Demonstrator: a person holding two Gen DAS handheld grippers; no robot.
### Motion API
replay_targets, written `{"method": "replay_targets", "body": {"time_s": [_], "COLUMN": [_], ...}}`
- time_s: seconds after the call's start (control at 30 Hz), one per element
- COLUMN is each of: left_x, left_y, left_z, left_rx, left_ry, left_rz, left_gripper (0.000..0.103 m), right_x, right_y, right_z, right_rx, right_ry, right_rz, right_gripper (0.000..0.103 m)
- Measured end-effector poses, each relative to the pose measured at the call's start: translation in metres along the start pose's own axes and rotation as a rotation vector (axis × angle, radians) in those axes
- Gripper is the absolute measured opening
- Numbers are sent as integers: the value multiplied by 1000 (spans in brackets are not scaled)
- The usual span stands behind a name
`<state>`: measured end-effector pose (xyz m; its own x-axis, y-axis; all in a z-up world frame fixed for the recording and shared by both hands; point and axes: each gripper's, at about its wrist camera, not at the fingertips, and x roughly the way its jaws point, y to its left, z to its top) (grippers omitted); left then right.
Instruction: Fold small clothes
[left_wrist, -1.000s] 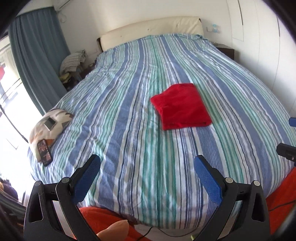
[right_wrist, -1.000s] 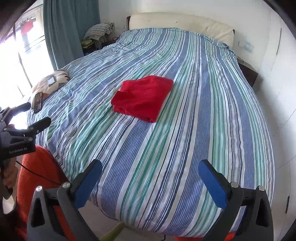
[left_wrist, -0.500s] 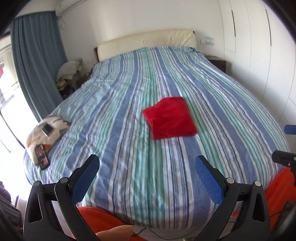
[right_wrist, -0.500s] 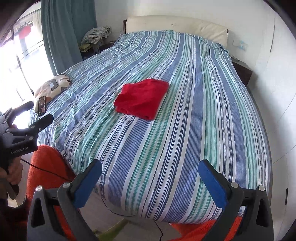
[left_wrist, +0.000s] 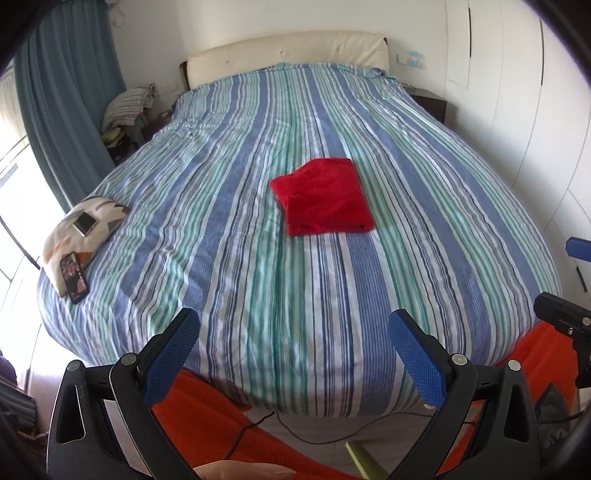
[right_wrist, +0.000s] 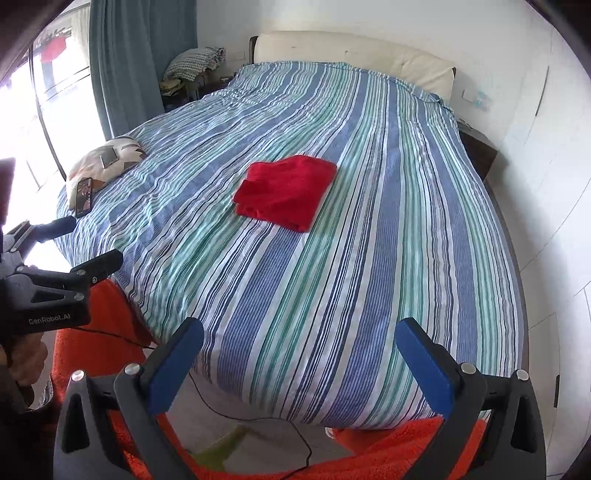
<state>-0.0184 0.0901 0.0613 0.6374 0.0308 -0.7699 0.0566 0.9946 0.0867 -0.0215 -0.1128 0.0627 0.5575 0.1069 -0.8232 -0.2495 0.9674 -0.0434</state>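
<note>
A red garment (left_wrist: 325, 195) lies folded into a flat rectangle in the middle of the striped bed (left_wrist: 229, 229); it also shows in the right wrist view (right_wrist: 286, 190). My left gripper (left_wrist: 293, 325) is open and empty, held off the foot of the bed, well short of the garment. My right gripper (right_wrist: 299, 332) is open and empty, also back beyond the bed's foot edge. The left gripper shows at the left edge of the right wrist view (right_wrist: 79, 240). The right gripper's tips show at the right edge of the left wrist view (left_wrist: 565, 280).
A patterned cushion (left_wrist: 81, 229) with a white phone and a dark phone (left_wrist: 74, 277) sits on the bed's left corner. An orange rug (right_wrist: 96, 354) and cables lie on the floor at the bed's foot. Wardrobe doors (left_wrist: 517, 92) line the right, a curtain (left_wrist: 62, 92) the left.
Both grippers have pulled back and away from the bed, so the bed and the red garment look smaller and farther. The garment has not moved. Both grippers stay open.
</note>
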Motion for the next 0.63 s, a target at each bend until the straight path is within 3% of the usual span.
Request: {"method": "replay_targets", "body": {"time_s": [0.63], "left_x": [-3], "left_y": [3], "left_z": [-3], "left_rx": [-24], "left_ry": [-9], "left_rz": [-10], "left_gripper": [102], "right_x": [14], "right_y": [0], "right_z": [-6], "right_rx": [12], "right_ry": [18], "right_rz": [-3], "right_gripper": [103]}}
